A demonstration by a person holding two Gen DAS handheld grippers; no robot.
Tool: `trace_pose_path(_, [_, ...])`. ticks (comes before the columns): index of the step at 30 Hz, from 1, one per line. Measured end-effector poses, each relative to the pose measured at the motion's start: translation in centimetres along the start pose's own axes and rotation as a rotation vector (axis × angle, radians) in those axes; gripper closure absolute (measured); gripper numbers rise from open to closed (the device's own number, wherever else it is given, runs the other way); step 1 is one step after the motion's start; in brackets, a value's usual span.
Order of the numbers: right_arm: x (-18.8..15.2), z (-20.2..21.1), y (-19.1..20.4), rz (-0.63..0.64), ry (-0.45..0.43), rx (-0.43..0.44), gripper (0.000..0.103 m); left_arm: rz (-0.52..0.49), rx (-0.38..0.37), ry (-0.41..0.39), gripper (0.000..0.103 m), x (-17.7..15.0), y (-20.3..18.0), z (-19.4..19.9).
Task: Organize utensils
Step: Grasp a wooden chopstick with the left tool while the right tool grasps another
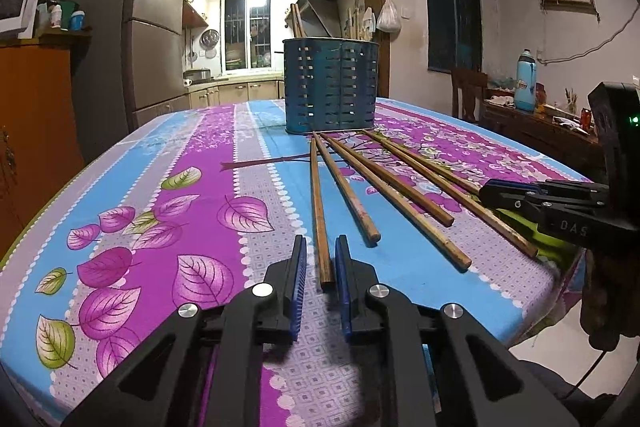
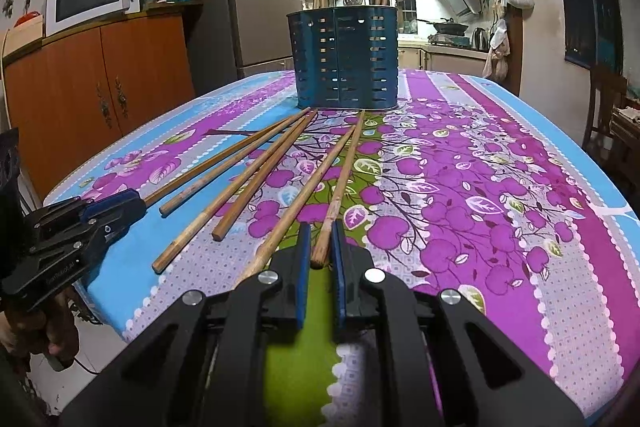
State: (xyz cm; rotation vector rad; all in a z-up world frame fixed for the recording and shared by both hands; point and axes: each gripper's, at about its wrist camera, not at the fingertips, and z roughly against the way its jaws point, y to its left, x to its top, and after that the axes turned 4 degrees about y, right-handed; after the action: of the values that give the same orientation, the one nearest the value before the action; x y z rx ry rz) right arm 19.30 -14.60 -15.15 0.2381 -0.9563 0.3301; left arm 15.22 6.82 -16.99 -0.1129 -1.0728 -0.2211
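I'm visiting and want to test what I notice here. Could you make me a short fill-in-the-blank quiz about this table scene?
1. The wooden chopsticks lie on a tablecloth printed with purple ____.
2. Counting every loose chopstick on the cloth gives ____.
3. The slotted holder at the far end is coloured ____.
4. The left tool and the right tool each close on the near end of one ____.

Missing words: leaves; six; blue; chopstick

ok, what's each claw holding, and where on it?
Left claw: leftmost chopstick, by its near end. Right claw: rightmost chopstick, near end too.
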Motion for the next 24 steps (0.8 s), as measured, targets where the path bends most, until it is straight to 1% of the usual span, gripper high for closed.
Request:
trace_pose_path(2, [-0.1, 0.1, -0.1, -0.010, -0.005, -0.001, 0.095, 0.007, 0.006, -0.005, 0.087, 0.0, 0.0, 0.0])
trace_pose_path(4, [-0.2, 0.2, -0.2, -0.022, -0.011, -0.005, 0.096, 0.025, 0.014, -0.004, 0.095, 0.1, 0.2, 0.0])
trace_pose_path(11, [-0.3, 1.6, -1.1, -0.043, -0.037, -0.015, 0.098, 0.040, 0.015, -0.015, 0.095, 0.5, 0.4, 0.9])
trace_pose_path(15, [0.4, 3.3, -1.3, -0.039, -0.072, -0.015, 0.098, 0.047, 0.016, -0.046, 0.096, 1.4, 0.5, 2.3])
trace_pose_path(24, [3.1, 7.7, -1.1, 0.011, -0.172, -0.015, 0.098, 0.029, 0.028, -0.153, 0.096, 4.9, 0.3, 6.3])
